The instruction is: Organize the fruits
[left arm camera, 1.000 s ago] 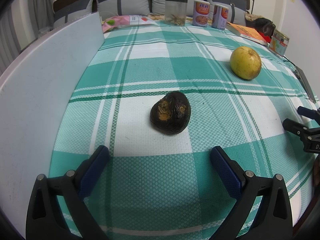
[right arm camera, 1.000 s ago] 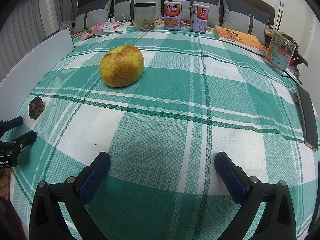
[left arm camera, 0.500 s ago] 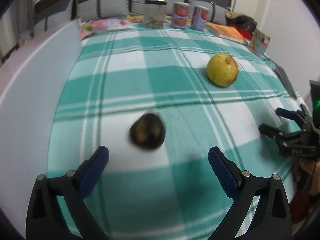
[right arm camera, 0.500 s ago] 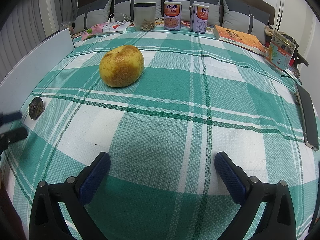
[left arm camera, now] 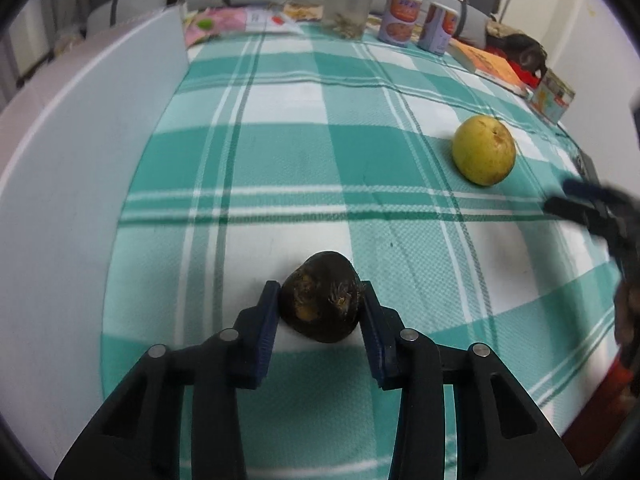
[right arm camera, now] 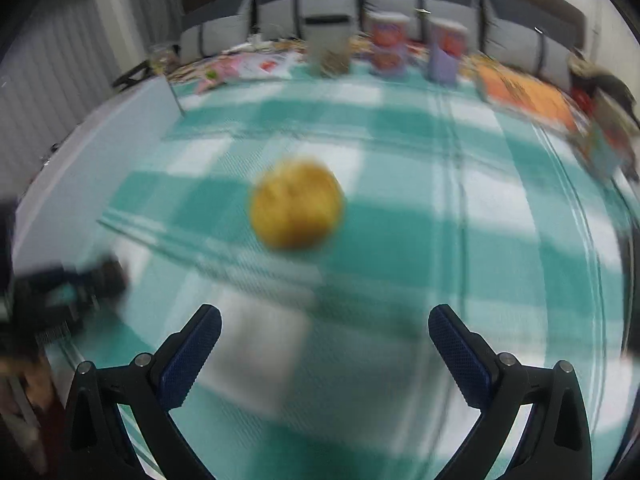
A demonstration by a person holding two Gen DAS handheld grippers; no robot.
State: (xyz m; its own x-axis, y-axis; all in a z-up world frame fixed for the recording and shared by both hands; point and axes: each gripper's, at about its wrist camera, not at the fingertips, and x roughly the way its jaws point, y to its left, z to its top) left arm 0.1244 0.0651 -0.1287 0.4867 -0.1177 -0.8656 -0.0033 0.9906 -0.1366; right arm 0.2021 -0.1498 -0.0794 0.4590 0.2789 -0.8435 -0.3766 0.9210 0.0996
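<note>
Dark brown and rough-skinned, the small fruit [left arm camera: 320, 298] sits between the blue pads of your left claw [left arm camera: 318, 300], both pads pressed to its sides, so that claw is clamped on it; the fruit rests on the green-and-white checked cloth [left arm camera: 304, 152]. Ahead and to the right of that claw, well apart from it, lies the yellow fruit [left arm camera: 484, 150]. Far ahead of it, at the cloth's back edge, stand a clear jar [left arm camera: 349, 8] and two cans [left arm camera: 402, 18] side by side, with an orange book [left arm camera: 486, 62] to their right. A white panel [left arm camera: 80, 152] runs along the left of the claw.

Your right claw [right arm camera: 324, 336] has its fingers spread wide apart with nothing between them. Its view is blurred, but the yellow fruit [right arm camera: 297, 205] shows straight ahead of it, a little left of centre, and your left claw [right arm camera: 72, 284] is a dark smear off to its left.
</note>
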